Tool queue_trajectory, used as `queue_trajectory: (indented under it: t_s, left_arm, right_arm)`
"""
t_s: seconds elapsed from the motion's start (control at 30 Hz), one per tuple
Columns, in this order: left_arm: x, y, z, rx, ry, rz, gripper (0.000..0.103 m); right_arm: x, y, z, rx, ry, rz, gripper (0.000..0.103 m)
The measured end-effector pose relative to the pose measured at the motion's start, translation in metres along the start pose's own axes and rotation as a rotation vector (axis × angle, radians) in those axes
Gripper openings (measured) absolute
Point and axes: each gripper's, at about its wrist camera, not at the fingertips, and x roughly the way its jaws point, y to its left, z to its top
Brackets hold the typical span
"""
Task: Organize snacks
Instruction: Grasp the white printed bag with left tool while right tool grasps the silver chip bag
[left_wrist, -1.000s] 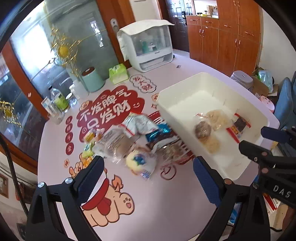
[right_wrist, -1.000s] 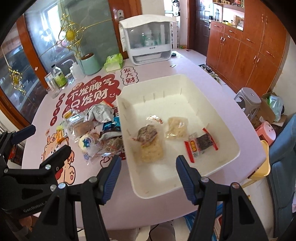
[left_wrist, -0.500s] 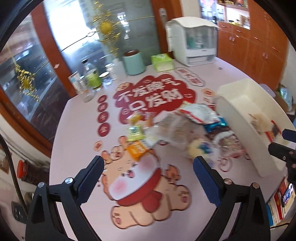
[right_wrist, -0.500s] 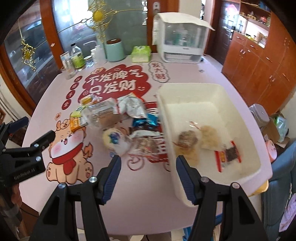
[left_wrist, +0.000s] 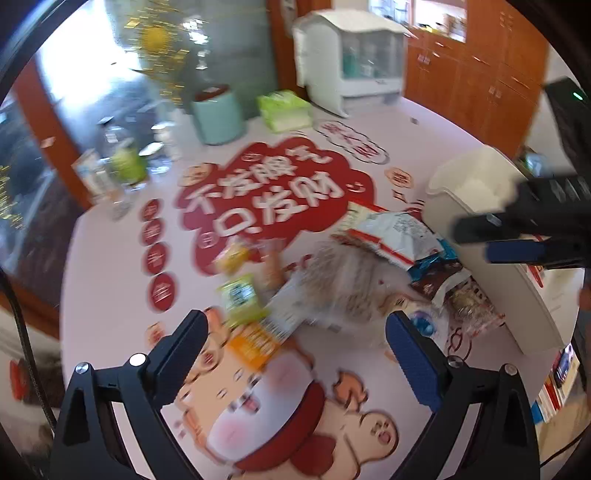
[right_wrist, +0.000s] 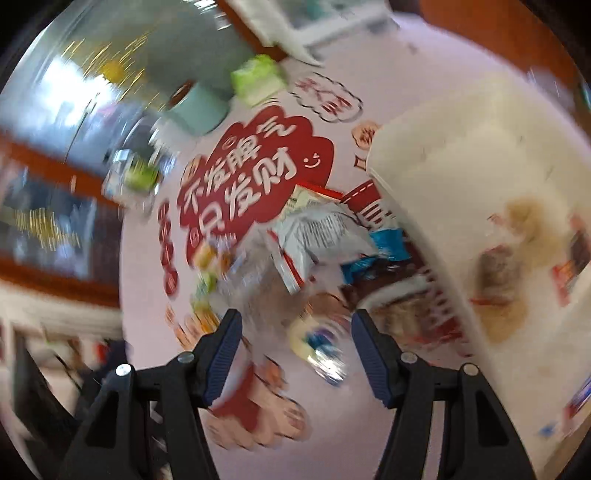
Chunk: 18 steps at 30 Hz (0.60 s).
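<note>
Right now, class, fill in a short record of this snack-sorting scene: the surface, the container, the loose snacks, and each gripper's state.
surface: pink table with a red printed mat
container: white bin at the right, a few wrapped snacks already inside
loose snacks: pile of packets on the table left of the bin, including a white bag and a small green packet
left gripper: open, empty, above the near edge of the pile
right gripper: open, empty, over a round yellowish snack
image quality: both views blurred
</note>
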Motion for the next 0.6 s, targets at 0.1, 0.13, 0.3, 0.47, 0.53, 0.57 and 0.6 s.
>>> queue_trajectory:
  t_s: [0.1, 0.13, 0.3, 0.47, 0.53, 0.57, 0.6]
  left_arm:
    - [0.034, -0.006, 0.017, 0.025, 0.049, -0.035, 0.097]
    - [0.045, -0.008, 0.021, 0.032, 0.064, -0.043, 0.097]
    - [0.084, -0.011, 0.034, 0.057, 0.123, -0.065, 0.097]
    - [0.109, -0.015, 0.034, 0.100, 0.179, -0.098, 0.097]
    - [0.115, -0.017, 0.032, 0.118, 0.188, -0.103, 0.097]
    - [0.118, -0.018, 0.032, 0.121, 0.193, -0.111, 0.097]
    - [0.121, -0.019, 0.032, 0.124, 0.200, -0.113, 0.097]
  right_arm:
    - [0.026, -0.006, 0.019, 0.153, 0.032, 0.006, 0.063]
    - [0.035, -0.007, 0.025, 0.192, 0.044, 0.010, 0.063]
    - [0.076, -0.022, 0.043, 0.388, 0.101, 0.023, 0.063]
    - [0.097, -0.039, 0.050, 0.540, 0.106, 0.025, 0.066]
    - [0.105, -0.039, 0.054, 0.542, 0.111, 0.008, 0.067]
    - [0.110, -0.040, 0.055, 0.541, 0.118, 0.000, 0.068]
    - [0.115, -0.040, 0.057, 0.541, 0.123, -0.002, 0.068]
